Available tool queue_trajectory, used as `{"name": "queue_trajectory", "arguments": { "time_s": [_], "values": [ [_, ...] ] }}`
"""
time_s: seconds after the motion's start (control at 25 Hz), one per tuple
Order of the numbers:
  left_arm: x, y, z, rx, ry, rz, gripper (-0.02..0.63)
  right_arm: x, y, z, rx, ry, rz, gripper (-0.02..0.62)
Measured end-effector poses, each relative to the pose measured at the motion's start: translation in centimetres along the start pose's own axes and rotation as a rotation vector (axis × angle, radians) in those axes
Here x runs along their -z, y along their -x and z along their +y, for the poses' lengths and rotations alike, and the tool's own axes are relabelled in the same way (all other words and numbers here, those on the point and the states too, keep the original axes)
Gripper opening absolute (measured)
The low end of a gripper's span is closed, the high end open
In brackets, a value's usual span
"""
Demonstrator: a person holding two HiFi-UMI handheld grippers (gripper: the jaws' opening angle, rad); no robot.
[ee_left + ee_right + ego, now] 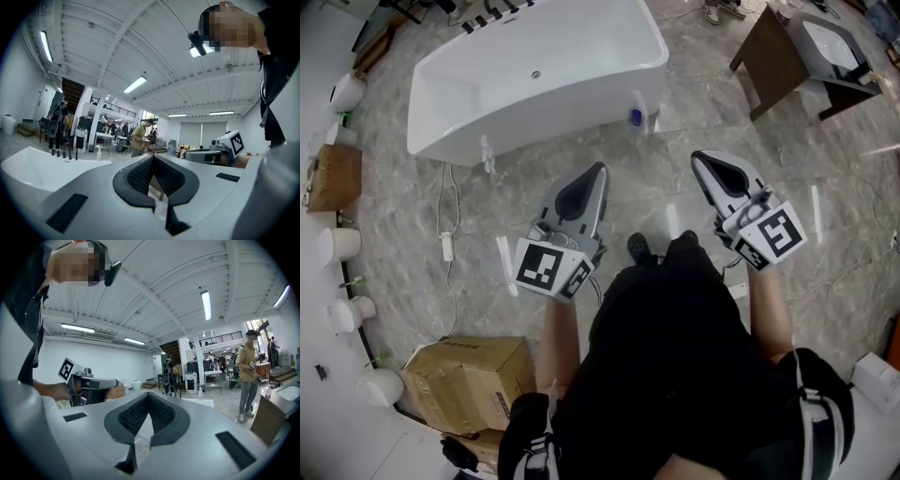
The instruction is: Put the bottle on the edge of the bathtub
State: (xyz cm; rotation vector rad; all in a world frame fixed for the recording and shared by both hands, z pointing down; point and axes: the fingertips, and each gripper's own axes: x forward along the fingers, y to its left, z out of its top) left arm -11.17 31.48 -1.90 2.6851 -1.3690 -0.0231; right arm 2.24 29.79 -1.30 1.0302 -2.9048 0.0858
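You hold both grippers level in front of you, above the marbled floor (pixel 661 202), aimed toward the white bathtub (pixel 534 122). Your left gripper (pixel 600 170) has its jaws pressed together to a point. Its own view shows the same: the jaws meet at the tip of the left gripper (pixel 152 155) with nothing between them. Your right gripper (pixel 699 157) matches it, and in the right gripper view (pixel 149 393) the jaws are together and empty. Each gripper shows in the other's view, the right gripper (pixel 183 153) beside your left and the left gripper (pixel 117 382) beside your right, well apart. The bottle (pixel 98 153) is small and clear. It stands upright at the far side of the bathtub (pixel 28 166), to the right of the black taps (pixel 63 152). From your right side the bottle (pixel 200 391) shows just above a white patch of the bathtub (pixel 197 402). Its foot lines up with the far rim, but you cannot tell whether it stands on that rim or on the floor behind. A small blue-marked thing (pixel 636 117) sits on the floor against the bathtub's near right corner, too small to make out. A cardboard box (pixel 469 380) lies at your left, and a wooden table (pixel 773 61) stands off to the right of the bathtub. A person in a tan top (pixel 247 371) stands beyond it.
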Motion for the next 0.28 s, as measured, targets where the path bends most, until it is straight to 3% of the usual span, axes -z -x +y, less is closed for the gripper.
{"name": "queue_trajectory", "arguments": {
  "time_s": [0.28],
  "values": [
    [0.06,0.88,-0.59,-0.008,0.004,-0.006,0.009,-0.26,0.80,0.62,0.006,0.008,-0.013,0.012]
  ]
}}
